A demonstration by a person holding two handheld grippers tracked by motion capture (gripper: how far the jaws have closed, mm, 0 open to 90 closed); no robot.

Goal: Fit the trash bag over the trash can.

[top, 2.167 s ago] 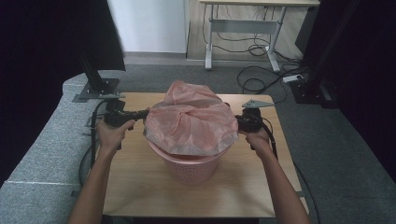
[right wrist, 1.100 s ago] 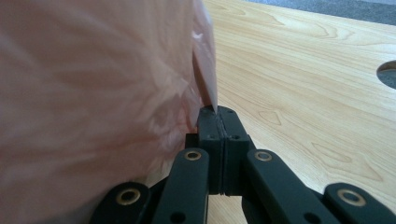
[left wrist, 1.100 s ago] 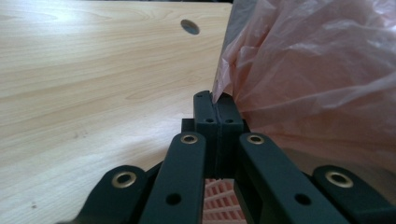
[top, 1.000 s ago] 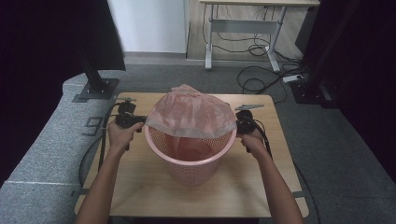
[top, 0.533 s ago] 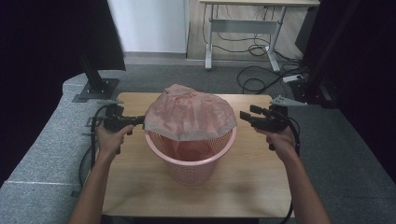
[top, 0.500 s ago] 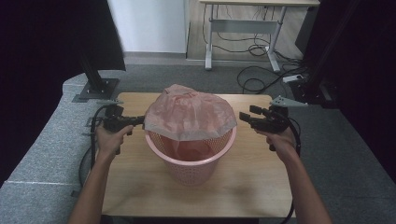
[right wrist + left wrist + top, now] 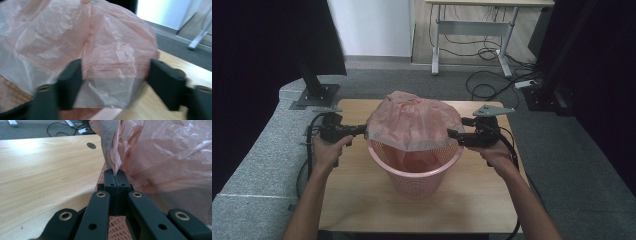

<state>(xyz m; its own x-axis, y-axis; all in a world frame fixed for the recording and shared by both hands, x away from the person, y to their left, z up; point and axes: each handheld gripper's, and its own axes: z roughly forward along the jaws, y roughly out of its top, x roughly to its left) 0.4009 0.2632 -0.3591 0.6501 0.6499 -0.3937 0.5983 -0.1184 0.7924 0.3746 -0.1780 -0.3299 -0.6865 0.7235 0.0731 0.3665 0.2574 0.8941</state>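
Two grippers — bag [image 7: 414,120] between.

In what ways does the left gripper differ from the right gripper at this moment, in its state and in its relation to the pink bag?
The left gripper is shut, pinching the edge of the pink bag; the right gripper is open, its jaws wide apart and gripping nothing. In the high view, the right gripper carries a grey three-cornered plate; none is seen on the left gripper. Both are hand-held beside the pink basket, on opposite sides, pointing toward the bag.
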